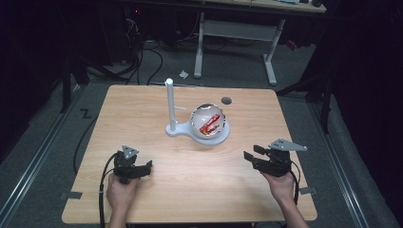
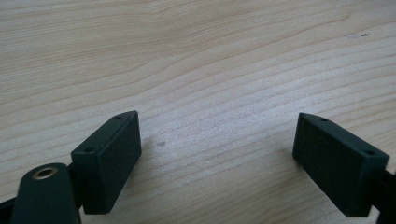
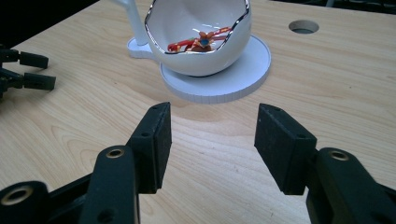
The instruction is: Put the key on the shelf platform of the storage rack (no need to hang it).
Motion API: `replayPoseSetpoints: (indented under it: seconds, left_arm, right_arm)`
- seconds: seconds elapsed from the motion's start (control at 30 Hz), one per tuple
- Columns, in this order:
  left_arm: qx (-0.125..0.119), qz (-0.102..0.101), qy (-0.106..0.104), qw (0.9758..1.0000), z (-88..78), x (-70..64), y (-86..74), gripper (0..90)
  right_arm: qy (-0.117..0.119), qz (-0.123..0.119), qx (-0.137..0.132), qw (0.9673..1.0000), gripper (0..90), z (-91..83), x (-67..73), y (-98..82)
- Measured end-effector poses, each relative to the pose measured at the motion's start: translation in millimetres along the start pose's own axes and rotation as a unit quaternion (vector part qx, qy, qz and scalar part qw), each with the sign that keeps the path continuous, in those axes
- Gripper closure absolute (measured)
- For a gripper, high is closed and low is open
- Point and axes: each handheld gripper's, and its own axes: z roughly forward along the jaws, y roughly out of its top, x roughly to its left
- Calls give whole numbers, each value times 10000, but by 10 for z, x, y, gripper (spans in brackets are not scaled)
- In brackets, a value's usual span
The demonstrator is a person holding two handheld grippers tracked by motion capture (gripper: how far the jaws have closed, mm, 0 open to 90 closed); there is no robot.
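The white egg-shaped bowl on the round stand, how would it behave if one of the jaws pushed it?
The white bowl looks glossy and hard, so it is probably slippery and breakable. Its rounded underside meets the round white stand over a small area, so a sideways push may rock or tip it. The small red thing inside would likely slide about.
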Motion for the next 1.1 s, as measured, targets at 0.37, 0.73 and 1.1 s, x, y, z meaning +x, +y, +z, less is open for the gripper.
replayPoseSetpoints:
  seconds: [0.37,0.73,1.1]
  left_arm:
    - [0,-4,4,10000,0,0,0,158]
    - [0,1,2,10000,0,0,0,158]
    - [2,0,1,10000,0,0,0,158]
  right_arm:
    - [26,-20,69,10000,458,119,51,-72]
    - [50,-72,188,9998,456,247,94,-151]
    - [-3,-150,367,9992,454,376,119,-223]
